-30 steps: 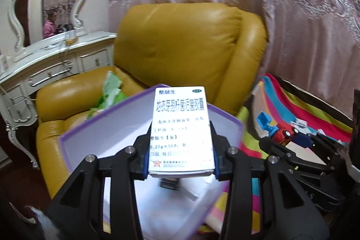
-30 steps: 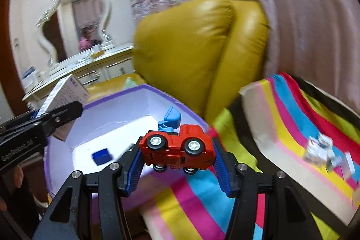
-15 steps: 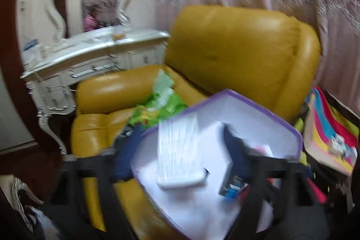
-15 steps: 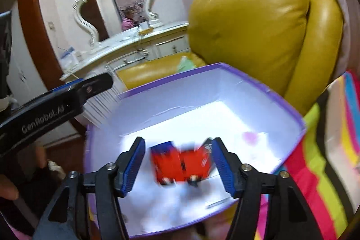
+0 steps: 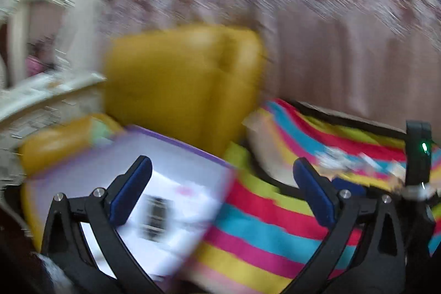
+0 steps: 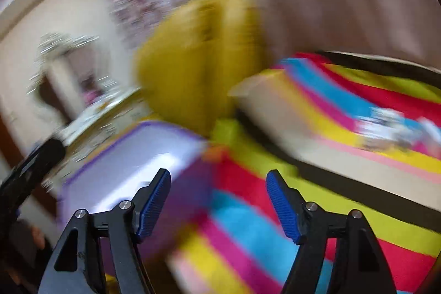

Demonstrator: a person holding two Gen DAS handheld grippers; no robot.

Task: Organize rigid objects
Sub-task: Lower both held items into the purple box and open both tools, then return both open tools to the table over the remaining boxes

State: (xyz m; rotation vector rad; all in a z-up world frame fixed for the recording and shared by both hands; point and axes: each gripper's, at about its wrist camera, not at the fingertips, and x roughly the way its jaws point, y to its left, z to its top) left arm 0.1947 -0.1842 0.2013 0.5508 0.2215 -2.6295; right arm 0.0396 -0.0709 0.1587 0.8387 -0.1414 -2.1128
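Observation:
Both views are motion-blurred. My left gripper point(image 5: 223, 192) is open and empty, above the right edge of the purple-rimmed white box point(image 5: 171, 153), which holds blurred objects, one of them dark point(image 5: 154, 214). My right gripper point(image 6: 217, 200) is open and empty, at the box's right edge point(image 6: 132, 153) over the striped cloth. Several small items point(image 5: 339, 159) lie blurred on the striped cloth to the right; they also show in the right wrist view point(image 6: 391, 126).
A yellow leather armchair point(image 5: 179, 84) stands behind the box. A rainbow-striped cloth point(image 5: 270, 225) covers the surface to the right. A white dresser with mirror point(image 5: 35, 90) is at the left. Pink curtains point(image 5: 330, 32) hang behind. The other gripper shows at each view's edge point(image 6: 30, 172).
Both grippers opened: the white medicine box and the red toy car left the jaws into the purple box. Both grippers are swinging right, back toward the striped cloth.

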